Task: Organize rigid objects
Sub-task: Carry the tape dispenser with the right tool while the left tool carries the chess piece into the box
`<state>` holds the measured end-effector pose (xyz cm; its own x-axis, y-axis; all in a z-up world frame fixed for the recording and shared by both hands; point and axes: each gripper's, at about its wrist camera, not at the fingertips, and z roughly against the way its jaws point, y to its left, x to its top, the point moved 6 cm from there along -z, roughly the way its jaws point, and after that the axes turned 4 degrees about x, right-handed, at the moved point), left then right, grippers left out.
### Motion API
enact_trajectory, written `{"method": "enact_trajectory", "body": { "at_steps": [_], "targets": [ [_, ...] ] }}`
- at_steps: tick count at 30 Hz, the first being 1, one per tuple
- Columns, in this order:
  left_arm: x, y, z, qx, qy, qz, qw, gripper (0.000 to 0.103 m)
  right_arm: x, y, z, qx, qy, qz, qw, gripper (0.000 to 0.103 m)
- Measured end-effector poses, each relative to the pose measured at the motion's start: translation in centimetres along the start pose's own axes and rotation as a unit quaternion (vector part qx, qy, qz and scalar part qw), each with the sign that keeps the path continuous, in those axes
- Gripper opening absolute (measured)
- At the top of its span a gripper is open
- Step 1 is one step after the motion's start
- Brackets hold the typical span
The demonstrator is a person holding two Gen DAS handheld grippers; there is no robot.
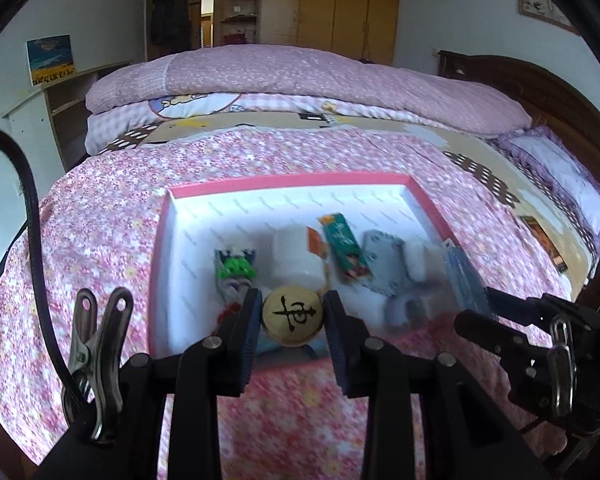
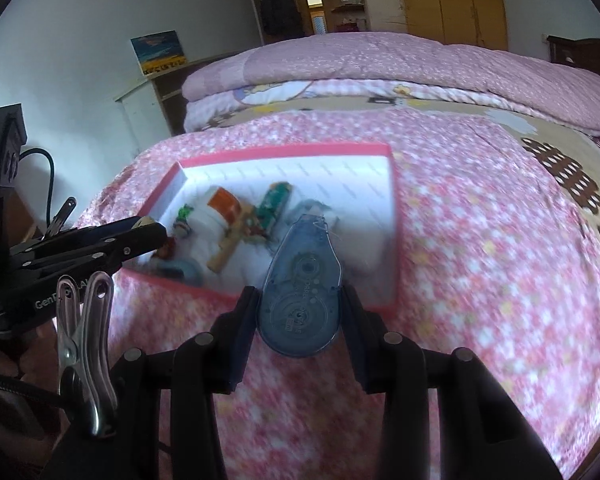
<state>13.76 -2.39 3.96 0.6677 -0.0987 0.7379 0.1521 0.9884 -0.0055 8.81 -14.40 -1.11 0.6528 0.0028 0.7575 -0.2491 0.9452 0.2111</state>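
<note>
A pink-rimmed white box [image 1: 292, 182] lies on the bed and holds several small objects: a green toy [image 1: 238, 266], a green packet [image 1: 346, 250], a grey part [image 1: 384, 264]. My left gripper [image 1: 292, 314] is shut on a round wooden chess piece [image 1: 292, 316] over the box's near edge. My right gripper [image 2: 300, 312] is shut on a blue correction tape dispenser [image 2: 300, 300], held above the near rim of the box [image 2: 284, 152]. The right gripper also shows at the right of the left wrist view [image 1: 476, 308], with the blue dispenser [image 1: 464, 274] in it.
The bed has a pink floral cover [image 1: 100, 220] and a folded quilt [image 1: 300, 76] behind the box. A small card [image 1: 544, 244] lies on the bed to the right. A wooden headboard [image 1: 548, 92] is at the far right, a shelf [image 1: 60, 100] at left.
</note>
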Motion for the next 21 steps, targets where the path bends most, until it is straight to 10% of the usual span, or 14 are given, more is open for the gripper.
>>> {"method": "enact_trajectory", "body": {
  "at_steps": [21],
  "targets": [
    [4.3,2.0,-6.0,0.01,0.009,0.015,0.9998,0.033,6.0,0.6,-6.6,-0.008,0.012,0.023,1.0,0.042]
  ]
}}
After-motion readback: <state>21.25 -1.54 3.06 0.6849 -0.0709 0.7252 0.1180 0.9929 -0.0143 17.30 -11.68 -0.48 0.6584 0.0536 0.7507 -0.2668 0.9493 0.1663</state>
